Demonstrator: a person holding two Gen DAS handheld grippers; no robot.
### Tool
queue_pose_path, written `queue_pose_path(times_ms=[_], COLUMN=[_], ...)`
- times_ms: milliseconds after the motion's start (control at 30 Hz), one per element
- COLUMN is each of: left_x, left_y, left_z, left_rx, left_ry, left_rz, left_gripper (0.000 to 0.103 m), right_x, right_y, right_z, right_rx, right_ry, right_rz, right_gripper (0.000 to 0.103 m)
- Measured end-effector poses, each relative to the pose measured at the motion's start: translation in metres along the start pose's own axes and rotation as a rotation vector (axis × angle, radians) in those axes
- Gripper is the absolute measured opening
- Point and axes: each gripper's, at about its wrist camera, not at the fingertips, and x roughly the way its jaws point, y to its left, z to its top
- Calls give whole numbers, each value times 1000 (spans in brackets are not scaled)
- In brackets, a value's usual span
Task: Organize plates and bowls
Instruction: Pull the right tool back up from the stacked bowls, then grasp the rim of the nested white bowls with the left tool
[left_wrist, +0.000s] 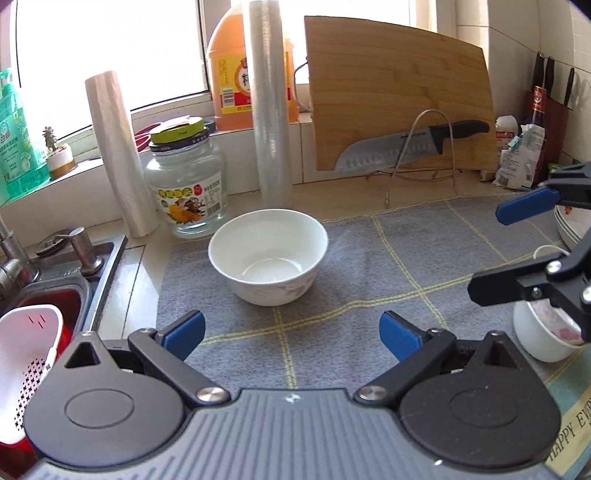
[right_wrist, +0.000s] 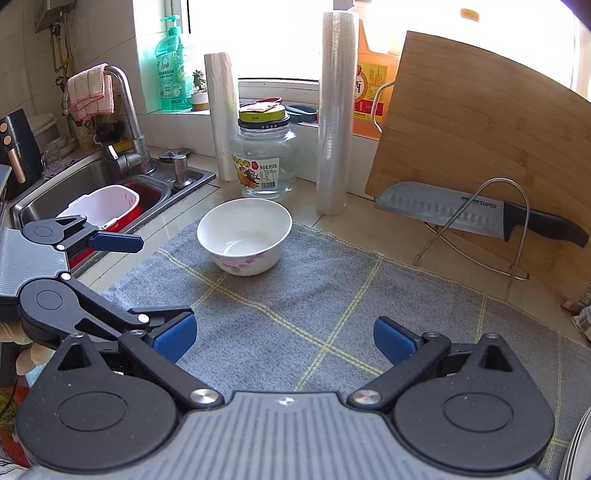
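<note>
White ceramic bowl (left_wrist: 268, 256) empty, upright near grey checked cloth mat's (left_wrist: 369, 266) far edge; clear glass jar (left_wrist: 186, 192) behind. Left gripper (left_wrist: 291, 334), right gripper (right_wrist: 284, 339) both released, grasping nothing.

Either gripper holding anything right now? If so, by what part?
Nothing held. Left gripper and right gripper are both open, with only the grey mat between their fingers. The white bowl sits untouched on the mat ahead.

"supor" is printed on the blade of the knife (right_wrist: 454, 216). "950" is read on the label of the glass jar (right_wrist: 264, 162). "happy eve", cut off at the edge, is seen on the mat (left_wrist: 569, 432).
</note>
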Motion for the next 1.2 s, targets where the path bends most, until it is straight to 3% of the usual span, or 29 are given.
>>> queue_pose_path(times_ms=[400,900,1033,1200], left_x=[27,92,106,119], left_y=[44,58,61,64], left_z=[27,60,63,67], left_rx=[-14,60,73,80], left_ry=[-27,35,60,84], left_rz=[40,-64,-104,-157], left_gripper=[100,99,96,83], right_x=[38,96,115,131], right_y=[31,52,55,55], right_z=[11,40,45,48], right_rx=[-16,-44,-51,-39], right_ry=[15,51,76,99], right_rz=[-9,-50,-68,-72], right_gripper=[103,103,103,103])
